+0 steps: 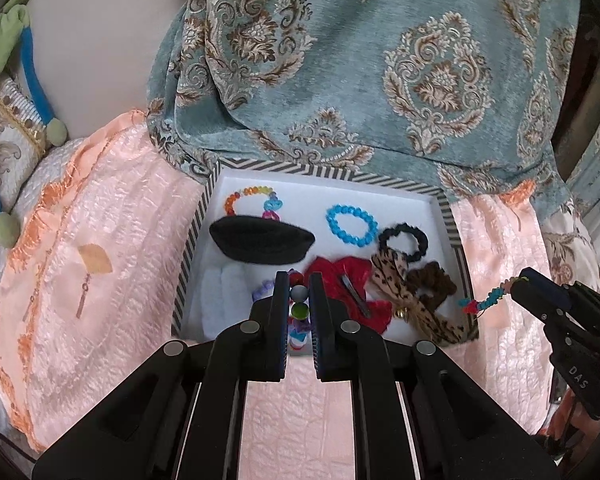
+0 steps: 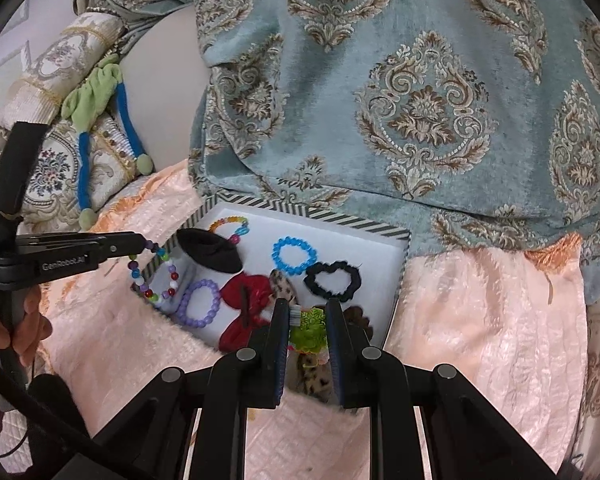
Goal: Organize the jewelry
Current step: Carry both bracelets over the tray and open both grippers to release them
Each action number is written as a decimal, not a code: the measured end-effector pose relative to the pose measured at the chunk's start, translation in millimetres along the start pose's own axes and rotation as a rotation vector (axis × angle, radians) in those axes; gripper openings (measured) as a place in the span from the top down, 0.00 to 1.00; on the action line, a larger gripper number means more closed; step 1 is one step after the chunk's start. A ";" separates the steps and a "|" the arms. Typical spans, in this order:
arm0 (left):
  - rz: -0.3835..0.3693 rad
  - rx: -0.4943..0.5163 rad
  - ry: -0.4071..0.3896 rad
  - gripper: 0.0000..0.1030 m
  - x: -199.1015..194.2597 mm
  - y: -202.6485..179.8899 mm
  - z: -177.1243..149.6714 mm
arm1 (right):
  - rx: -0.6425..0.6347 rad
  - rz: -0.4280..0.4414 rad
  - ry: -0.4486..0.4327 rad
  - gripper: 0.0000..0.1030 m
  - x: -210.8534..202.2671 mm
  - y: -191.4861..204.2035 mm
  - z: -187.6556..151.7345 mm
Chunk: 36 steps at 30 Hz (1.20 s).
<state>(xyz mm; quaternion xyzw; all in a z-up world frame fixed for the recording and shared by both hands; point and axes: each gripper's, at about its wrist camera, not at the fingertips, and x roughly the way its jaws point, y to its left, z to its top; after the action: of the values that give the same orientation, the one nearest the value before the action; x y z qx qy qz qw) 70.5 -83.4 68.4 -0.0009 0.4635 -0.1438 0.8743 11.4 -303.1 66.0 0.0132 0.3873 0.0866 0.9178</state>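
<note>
With the left gripper [image 1: 299, 292] clamped on a mixed-bead bracelet [image 2: 156, 276] and the right gripper [image 2: 308, 312] clamped on a green beaded piece [image 2: 310, 330], both items hang above the striped-rim tray [image 1: 332, 174], so the placing step requires lowering and release.

Left gripper [image 1: 299, 292]: your jaws stand nearly closed, pinching a bead bracelet [image 2: 156, 276] above the striped tray [image 1: 446, 204], near edge. Right gripper [image 2: 308, 320]: jaws narrowly parted, clamped on a green beaded piece [image 2: 308, 326] above the tray's right side. Your hand [image 2: 24, 328] grips the left handle.
</note>
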 end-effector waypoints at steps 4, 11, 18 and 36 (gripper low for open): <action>-0.006 -0.003 0.000 0.92 10.3 -3.2 15.7 | 0.018 -0.009 -0.001 0.83 17.7 -6.9 17.5; -0.022 -0.001 0.011 0.92 42.8 -21.5 45.4 | 0.068 0.003 0.018 0.83 59.7 -15.1 42.9; -0.065 -0.026 0.041 0.92 89.7 -31.7 65.4 | 0.170 0.053 0.054 0.83 113.3 -32.9 60.2; 0.018 -0.086 0.111 0.91 144.5 3.8 42.9 | 0.238 -0.097 0.144 0.81 172.6 -77.0 33.1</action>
<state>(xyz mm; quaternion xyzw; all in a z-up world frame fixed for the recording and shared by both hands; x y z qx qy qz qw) 182.6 -121.9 -24.8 -0.0265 0.5171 -0.1154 0.8477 164.7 -348.4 -40.2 0.0971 0.4599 -0.0037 0.8827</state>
